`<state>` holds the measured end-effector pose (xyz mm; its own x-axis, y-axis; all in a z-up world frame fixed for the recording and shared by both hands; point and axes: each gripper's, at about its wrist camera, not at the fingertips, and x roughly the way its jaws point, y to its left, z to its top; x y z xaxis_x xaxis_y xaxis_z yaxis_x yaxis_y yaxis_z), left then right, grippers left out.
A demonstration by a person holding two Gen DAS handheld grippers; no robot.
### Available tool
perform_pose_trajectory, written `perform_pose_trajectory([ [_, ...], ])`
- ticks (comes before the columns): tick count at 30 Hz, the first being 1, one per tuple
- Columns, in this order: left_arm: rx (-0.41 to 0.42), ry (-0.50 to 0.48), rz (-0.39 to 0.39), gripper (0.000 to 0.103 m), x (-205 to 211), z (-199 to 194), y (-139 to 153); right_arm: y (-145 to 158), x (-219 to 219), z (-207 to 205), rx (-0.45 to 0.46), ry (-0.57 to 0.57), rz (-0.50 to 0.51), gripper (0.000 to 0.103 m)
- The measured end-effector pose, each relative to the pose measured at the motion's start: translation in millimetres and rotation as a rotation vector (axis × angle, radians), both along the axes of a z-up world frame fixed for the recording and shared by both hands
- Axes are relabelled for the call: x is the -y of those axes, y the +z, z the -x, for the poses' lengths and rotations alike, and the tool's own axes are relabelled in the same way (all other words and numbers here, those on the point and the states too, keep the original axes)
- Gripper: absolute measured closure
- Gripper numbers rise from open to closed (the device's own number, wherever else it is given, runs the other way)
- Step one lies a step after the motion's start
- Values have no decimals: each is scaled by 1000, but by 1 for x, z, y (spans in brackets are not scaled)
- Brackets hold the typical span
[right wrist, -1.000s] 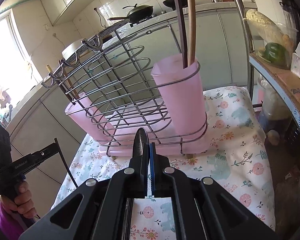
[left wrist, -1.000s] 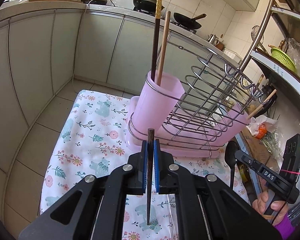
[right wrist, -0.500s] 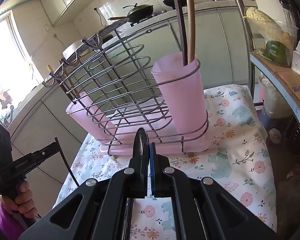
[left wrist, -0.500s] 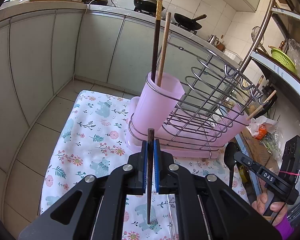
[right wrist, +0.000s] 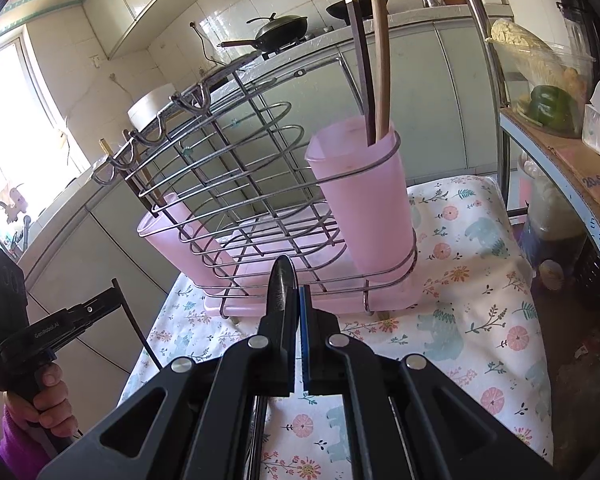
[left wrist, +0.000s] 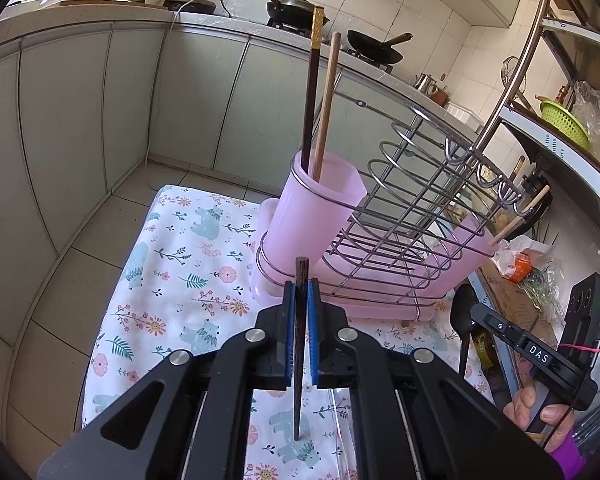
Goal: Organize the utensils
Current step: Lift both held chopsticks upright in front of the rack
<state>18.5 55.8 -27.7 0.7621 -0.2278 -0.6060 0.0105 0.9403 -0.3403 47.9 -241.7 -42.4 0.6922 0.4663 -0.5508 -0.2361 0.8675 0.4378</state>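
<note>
Where the right tool (right wrist: 299, 308) grips the spoon (right wrist: 283, 284), the handle is hidden. A wire rack (left wrist: 400, 216) stands just ahead on the flowered cloth (left wrist: 180, 280), two chopsticks (left wrist: 318, 100) upright in its pink cup (left wrist: 312, 216). The left tool (left wrist: 301, 300) is clamped on a dark chopstick (left wrist: 299, 344).

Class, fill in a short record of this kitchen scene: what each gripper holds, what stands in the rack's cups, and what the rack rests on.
left gripper: shut on a dark chopstick, held upright
right gripper: shut on a black spoon, bowl up
rack: wire, with pink tray, on the floral cloth
near cup: pink, holds two chopsticks, one dark with gold tip, one light wood
far cup: pink, holds at least one stick; count unclear
person: a hand on each gripper handle
</note>
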Motion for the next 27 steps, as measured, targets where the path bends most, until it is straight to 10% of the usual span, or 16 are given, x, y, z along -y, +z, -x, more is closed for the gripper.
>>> perform_pose_trajectory([
  [27, 49, 2, -4, 98, -2, 6, 15, 7, 6, 3, 23, -29, -15, 102],
])
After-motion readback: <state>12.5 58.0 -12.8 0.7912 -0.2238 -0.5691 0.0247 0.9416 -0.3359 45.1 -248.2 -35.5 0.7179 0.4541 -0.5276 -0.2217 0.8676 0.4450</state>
